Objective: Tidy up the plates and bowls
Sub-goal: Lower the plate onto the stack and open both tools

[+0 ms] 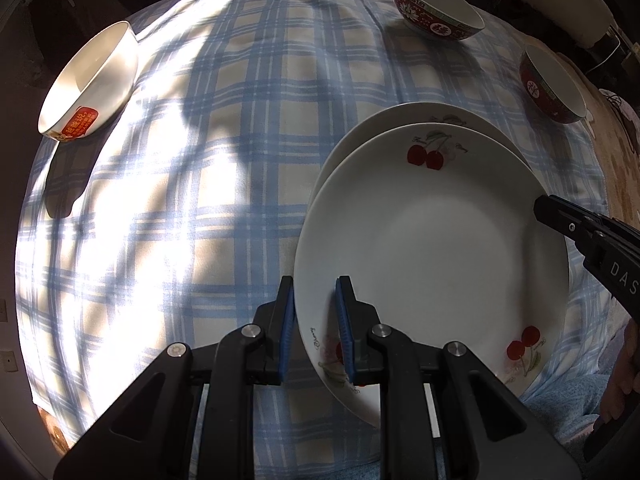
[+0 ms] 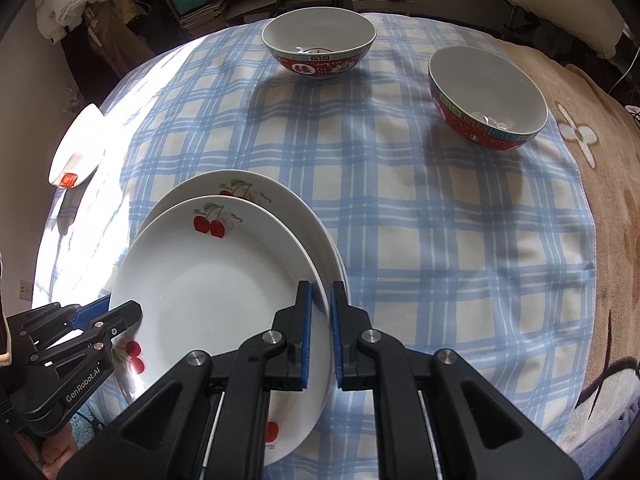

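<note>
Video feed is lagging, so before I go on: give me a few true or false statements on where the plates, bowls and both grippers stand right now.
1. Both grippers straddle the rim of the top cherry plate, the left gripper on one side, the right gripper on the opposite side. True.
2. The top cherry plate overlaps a second plate beneath it. True.
3. The two red bowls are nested together. False: the far red bowl and the near red bowl stand apart on the checked cloth.
4. The white bowl sits on the plates. False: it is off by itself near the cloth's edge.
5. The red bowls hold food. False: both look empty.
</note>
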The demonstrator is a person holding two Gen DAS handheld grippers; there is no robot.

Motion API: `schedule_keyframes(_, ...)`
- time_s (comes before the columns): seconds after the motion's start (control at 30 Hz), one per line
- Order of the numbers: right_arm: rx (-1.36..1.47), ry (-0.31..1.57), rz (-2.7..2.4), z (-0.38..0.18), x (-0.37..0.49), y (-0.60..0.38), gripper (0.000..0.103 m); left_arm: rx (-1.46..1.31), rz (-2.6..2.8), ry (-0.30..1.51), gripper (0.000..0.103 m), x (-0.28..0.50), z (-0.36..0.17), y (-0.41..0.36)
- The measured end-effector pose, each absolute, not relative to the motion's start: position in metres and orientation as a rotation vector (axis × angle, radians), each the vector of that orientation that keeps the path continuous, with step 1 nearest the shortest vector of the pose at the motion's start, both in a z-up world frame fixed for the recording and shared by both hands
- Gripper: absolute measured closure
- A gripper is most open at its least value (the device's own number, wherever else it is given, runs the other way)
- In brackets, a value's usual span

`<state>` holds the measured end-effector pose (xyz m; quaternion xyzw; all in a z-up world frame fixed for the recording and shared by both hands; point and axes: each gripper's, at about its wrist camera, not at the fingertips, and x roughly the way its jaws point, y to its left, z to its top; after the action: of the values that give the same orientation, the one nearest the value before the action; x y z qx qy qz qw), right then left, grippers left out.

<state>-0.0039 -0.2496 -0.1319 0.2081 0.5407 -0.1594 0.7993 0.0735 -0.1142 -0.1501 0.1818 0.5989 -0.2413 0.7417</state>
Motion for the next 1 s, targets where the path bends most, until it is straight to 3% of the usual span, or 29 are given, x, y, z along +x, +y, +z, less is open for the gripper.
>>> schedule_keyframes(1.0, 0.479, 1.113, -0.351, -0.1316, 0.0025, -0.2526, 0.084, 0.430, -0.513, 1.273, 0.080, 0.0716, -0.1428, -0.1108)
